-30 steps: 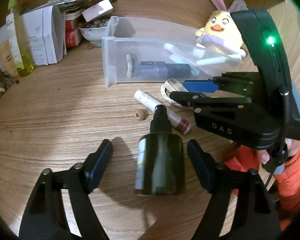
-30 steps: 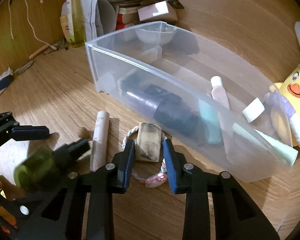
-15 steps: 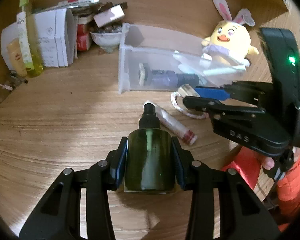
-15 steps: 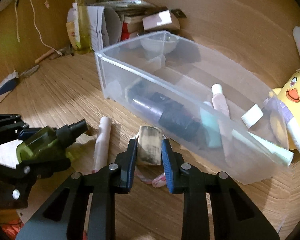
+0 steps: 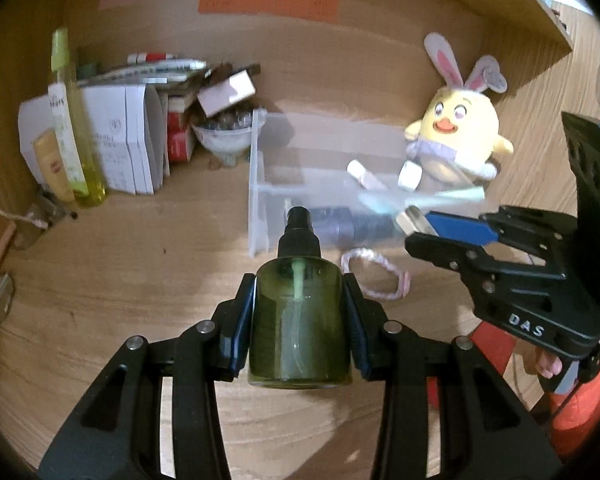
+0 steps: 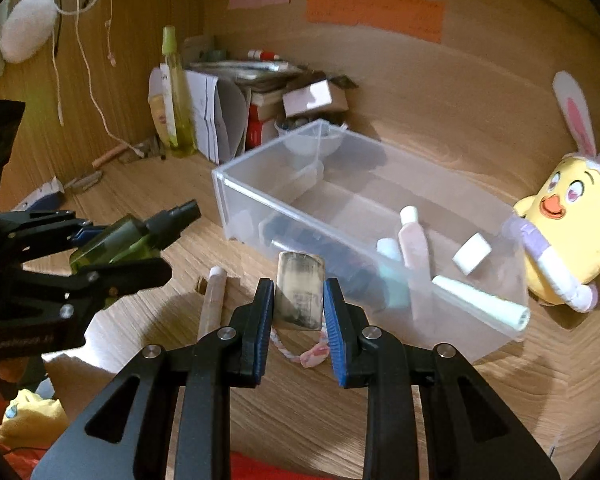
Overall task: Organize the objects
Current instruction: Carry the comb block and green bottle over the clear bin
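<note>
My left gripper (image 5: 299,320) is shut on a dark green spray bottle (image 5: 299,320) with a black nozzle, held above the wooden desk; it also shows in the right wrist view (image 6: 120,240). My right gripper (image 6: 298,300) is shut on a flat silvery rectangular case (image 6: 300,294), lifted above the desk; it also shows in the left wrist view (image 5: 414,218). A clear plastic bin (image 6: 260,196) holding several tubes and a dark bottle lies just beyond both grippers. A pale tube (image 6: 212,300) and a pink-white cord loop (image 5: 374,276) lie on the desk in front of the bin.
A yellow plush chick with rabbit ears (image 5: 456,136) sits right of the bin. At the back left stand a tall yellow-green bottle (image 5: 72,128), white paper boxes (image 5: 128,140), a small bowl (image 5: 224,140) and stacked clutter. Sticky notes hang on the back wall.
My left gripper closed on the green bottle and lifted it off the desk. My right gripper raised the silvery case. Both moved up and back from the desk.
</note>
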Action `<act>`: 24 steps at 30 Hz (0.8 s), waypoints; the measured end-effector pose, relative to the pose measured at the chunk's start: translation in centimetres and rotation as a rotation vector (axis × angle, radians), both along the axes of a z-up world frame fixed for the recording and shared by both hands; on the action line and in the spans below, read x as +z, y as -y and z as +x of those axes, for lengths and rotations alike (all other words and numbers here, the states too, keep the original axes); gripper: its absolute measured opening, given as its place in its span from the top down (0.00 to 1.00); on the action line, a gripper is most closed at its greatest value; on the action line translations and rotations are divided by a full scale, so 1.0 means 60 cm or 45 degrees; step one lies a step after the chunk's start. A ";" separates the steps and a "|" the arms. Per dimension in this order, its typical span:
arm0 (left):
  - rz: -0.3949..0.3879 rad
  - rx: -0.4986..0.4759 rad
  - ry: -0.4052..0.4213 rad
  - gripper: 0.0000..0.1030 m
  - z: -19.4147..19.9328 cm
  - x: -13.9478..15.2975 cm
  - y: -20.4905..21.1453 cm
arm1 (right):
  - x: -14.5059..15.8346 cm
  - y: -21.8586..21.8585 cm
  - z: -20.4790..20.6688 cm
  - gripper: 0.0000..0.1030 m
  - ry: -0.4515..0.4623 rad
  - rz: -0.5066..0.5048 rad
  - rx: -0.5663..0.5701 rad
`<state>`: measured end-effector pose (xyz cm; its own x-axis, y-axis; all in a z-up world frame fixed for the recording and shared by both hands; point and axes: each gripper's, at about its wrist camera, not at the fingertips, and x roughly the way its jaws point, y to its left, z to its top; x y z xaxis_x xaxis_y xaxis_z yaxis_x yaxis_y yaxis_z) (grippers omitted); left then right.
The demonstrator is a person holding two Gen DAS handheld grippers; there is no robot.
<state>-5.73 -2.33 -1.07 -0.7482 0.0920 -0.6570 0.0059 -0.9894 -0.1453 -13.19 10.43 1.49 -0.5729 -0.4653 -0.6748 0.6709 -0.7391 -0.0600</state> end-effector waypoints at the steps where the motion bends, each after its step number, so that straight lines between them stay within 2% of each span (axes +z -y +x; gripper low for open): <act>1: -0.003 0.002 -0.010 0.60 -0.002 0.005 -0.001 | 0.004 -0.003 0.000 0.78 -0.006 -0.010 -0.001; 13: -0.027 0.016 -0.112 0.60 -0.035 0.054 -0.009 | 0.055 -0.043 -0.004 0.78 -0.073 -0.108 -0.050; 24: -0.008 0.040 -0.120 0.60 -0.095 0.072 -0.004 | 0.095 -0.048 -0.041 0.78 -0.129 -0.125 -0.086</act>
